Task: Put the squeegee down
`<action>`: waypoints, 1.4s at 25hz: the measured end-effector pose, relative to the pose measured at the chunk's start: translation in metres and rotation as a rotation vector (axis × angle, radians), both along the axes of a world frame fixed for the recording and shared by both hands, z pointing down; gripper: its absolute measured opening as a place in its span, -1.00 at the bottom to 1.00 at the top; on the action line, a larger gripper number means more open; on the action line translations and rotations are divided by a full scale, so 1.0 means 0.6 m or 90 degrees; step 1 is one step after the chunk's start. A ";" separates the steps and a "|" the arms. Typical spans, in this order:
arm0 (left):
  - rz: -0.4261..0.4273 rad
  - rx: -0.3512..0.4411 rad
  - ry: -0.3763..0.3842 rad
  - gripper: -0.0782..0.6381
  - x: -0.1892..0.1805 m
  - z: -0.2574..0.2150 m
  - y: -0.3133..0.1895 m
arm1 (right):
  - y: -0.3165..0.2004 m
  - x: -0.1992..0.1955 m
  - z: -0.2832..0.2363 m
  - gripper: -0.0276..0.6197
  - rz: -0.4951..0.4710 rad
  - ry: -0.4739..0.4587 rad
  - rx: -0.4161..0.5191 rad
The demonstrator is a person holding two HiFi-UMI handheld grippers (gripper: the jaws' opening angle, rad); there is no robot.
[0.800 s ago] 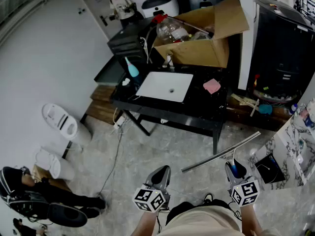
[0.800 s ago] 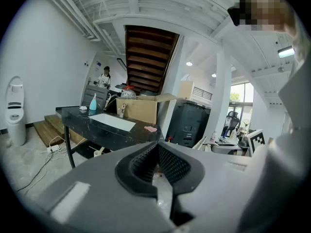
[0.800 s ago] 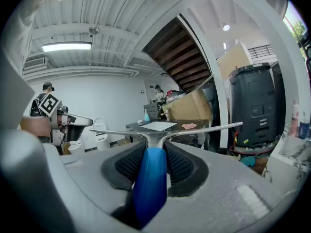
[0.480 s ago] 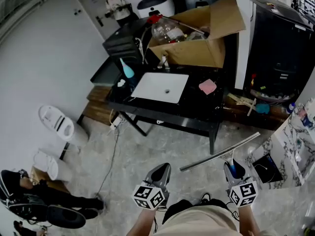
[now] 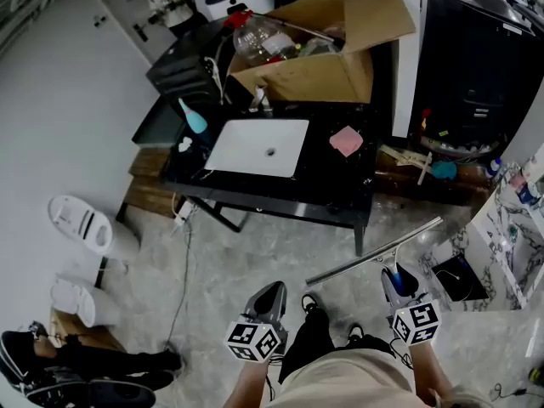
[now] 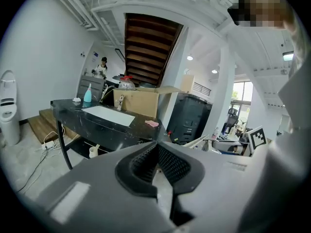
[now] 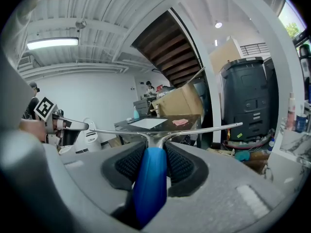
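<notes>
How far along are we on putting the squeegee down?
Nothing looks done yet. In hand: the right gripper is clamped on the blue handle of the long metal-bladed squeegee, whose blade hangs over the grey floor. The left gripper is shut and empty. Left: lower it onto a surface and open the jaws.

The squeegee (image 7: pixel 149 178) (blue handle, long metal blade) sits clamped in the right gripper (image 7: pixel 154 153), blade crosswise just beyond its tips.
</notes>
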State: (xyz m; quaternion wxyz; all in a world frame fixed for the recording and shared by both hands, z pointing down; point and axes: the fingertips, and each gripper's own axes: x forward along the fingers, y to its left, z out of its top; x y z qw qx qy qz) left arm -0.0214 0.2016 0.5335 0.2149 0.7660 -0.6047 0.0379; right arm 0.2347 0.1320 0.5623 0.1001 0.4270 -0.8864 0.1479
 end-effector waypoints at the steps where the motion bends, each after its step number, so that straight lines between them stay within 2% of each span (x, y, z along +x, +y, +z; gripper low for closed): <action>1: 0.004 -0.003 -0.002 -0.74 -0.008 0.007 -0.016 | -0.015 -0.005 0.002 -0.52 0.009 0.001 -0.004; 5: 0.023 -0.007 0.001 -0.74 -0.051 0.018 -0.080 | -0.067 -0.036 0.000 -0.52 0.047 0.005 -0.019; 11: 0.061 0.026 0.013 -0.74 -0.102 0.010 -0.198 | -0.162 -0.079 -0.038 -0.52 0.086 0.022 -0.004; 20: 0.166 0.033 0.006 -0.74 -0.172 0.011 -0.325 | -0.236 -0.151 -0.057 -0.51 0.181 0.014 -0.003; 28: 0.212 0.029 0.020 -0.74 -0.177 0.021 -0.405 | -0.261 -0.143 -0.036 -0.51 0.256 0.022 -0.027; 35: 0.228 0.006 0.009 -0.74 -0.161 0.040 -0.466 | -0.327 -0.140 -0.001 -0.51 0.259 0.024 -0.046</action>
